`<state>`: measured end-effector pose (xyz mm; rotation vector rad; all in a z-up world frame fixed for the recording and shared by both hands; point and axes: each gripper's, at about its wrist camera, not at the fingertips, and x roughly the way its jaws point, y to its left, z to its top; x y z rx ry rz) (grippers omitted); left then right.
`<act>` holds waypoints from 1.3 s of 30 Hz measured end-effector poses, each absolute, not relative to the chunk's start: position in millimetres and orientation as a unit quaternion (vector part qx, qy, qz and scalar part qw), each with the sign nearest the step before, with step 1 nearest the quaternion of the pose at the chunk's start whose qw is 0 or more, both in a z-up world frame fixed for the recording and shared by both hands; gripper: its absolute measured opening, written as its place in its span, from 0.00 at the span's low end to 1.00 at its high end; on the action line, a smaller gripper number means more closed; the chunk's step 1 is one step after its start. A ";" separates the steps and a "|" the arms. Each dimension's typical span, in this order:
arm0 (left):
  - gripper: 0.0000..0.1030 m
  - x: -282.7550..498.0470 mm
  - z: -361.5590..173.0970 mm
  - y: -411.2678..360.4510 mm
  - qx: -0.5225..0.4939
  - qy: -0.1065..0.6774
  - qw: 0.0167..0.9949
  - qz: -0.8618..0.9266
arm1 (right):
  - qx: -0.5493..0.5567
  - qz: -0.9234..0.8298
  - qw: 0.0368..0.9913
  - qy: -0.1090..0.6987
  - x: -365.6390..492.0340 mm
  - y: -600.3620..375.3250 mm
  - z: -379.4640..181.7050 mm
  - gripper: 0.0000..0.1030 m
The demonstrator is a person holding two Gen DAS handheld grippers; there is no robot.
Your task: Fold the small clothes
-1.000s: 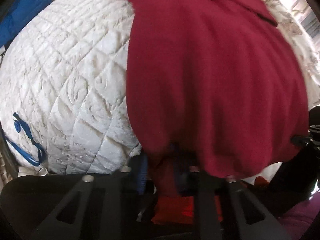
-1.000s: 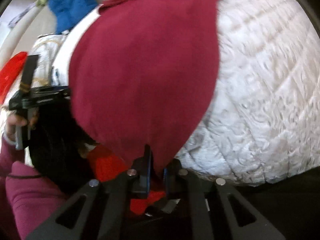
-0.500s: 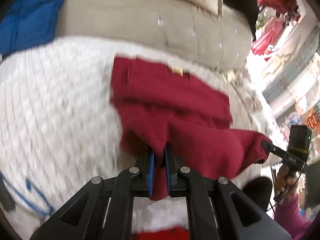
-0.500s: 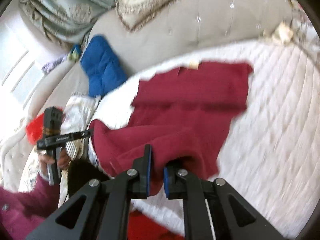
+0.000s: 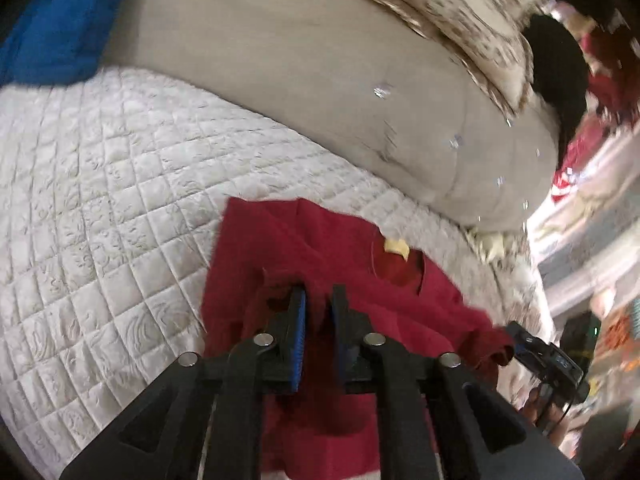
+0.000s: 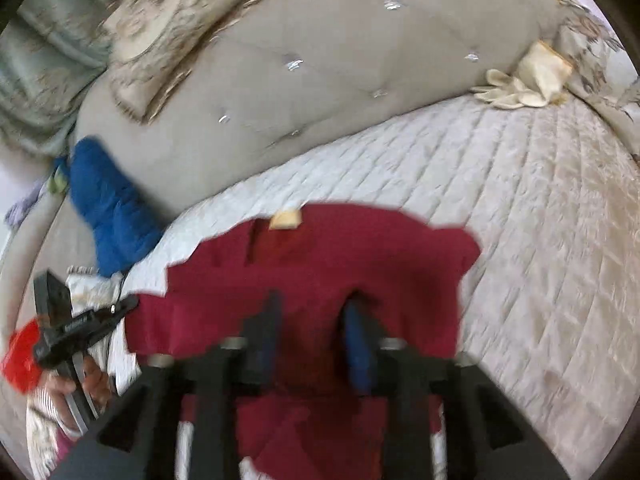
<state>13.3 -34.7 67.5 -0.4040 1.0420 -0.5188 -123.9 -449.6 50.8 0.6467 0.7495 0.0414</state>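
Red garment lies folded on a white quilt, left gripper pinching its near edge, right gripper spread apart over it

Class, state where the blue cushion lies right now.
The blue cushion lies far left in the right wrist view, against the beige headboard, beyond the red garment.

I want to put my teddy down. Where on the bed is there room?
The white quilt lies bare right of the red garment, and left of it below the blue cushion. The cream gloves crowd the far right corner.
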 end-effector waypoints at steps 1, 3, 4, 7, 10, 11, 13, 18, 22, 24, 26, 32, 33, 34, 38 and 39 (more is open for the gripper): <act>0.04 14.6 68.7 -28.7 -0.194 0.484 0.820 -0.237 | 0.323 0.007 0.886 0.334 -133.7 -458.4 57.1 0.54; 0.09 16.7 71.5 -19.4 -0.195 0.471 0.830 -0.226 | 0.328 0.020 0.891 0.314 -151.0 -461.1 65.8 0.56; 0.09 15.1 72.9 -15.0 -0.193 0.469 0.833 -0.222 | 0.320 0.041 0.892 0.318 -156.7 -456.5 67.5 0.56; 0.09 13.7 72.1 -9.9 -0.190 0.467 0.836 -0.216 | 0.258 0.091 0.896 0.351 -162.3 -423.4 63.8 0.56; 0.10 16.0 63.5 -17.4 -0.183 0.479 0.831 -0.216 | 0.204 0.093 0.895 0.385 -136.0 -395.1 49.2 0.56; 0.10 16.6 58.1 -21.9 -0.176 0.488 0.827 -0.217 | 0.189 0.076 0.898 0.391 -121.8 -392.4 43.9 0.55; 0.10 17.2 49.4 -28.4 -0.158 0.502 0.823 -0.215 | 0.168 0.021 0.898 0.407 -86.1 -399.0 28.2 0.55; 0.15 12.1 46.0 -30.9 -0.121 0.515 0.820 -0.218 | 0.227 -0.053 0.879 0.416 -47.6 -431.1 15.8 0.42; 0.19 0.0 55.4 -32.8 -0.086 0.510 0.821 -0.241 | 0.205 0.027 0.893 0.400 -51.2 -387.0 45.4 0.60; 0.19 -7.2 58.2 -34.7 -0.072 0.512 0.817 -0.256 | 0.190 0.084 0.890 0.405 -38.4 -351.3 52.9 0.66; 0.19 -18.7 60.7 -33.7 -0.058 0.511 0.812 -0.274 | 0.190 0.142 0.879 0.413 -22.0 -318.6 55.9 0.67; 0.19 -37.1 47.9 -32.1 -0.021 0.538 0.785 -0.308 | 0.191 0.217 0.842 0.455 36.9 -223.0 42.0 0.74; 0.19 -38.4 45.0 -31.4 -0.017 0.541 0.781 -0.311 | 0.192 0.218 0.835 0.468 47.1 -209.6 33.7 0.74; 0.19 -38.9 43.3 -30.9 -0.016 0.543 0.779 -0.313 | 0.189 0.217 0.830 0.477 54.5 -201.3 27.3 0.74; 0.19 -38.6 35.4 -26.6 -0.025 0.556 0.763 -0.330 | 0.139 0.181 0.841 0.491 78.9 -187.4 4.9 0.23; 0.18 -39.4 35.0 -26.8 -0.019 0.556 0.762 -0.332 | 0.163 0.185 0.841 0.482 82.7 -192.7 5.2 0.05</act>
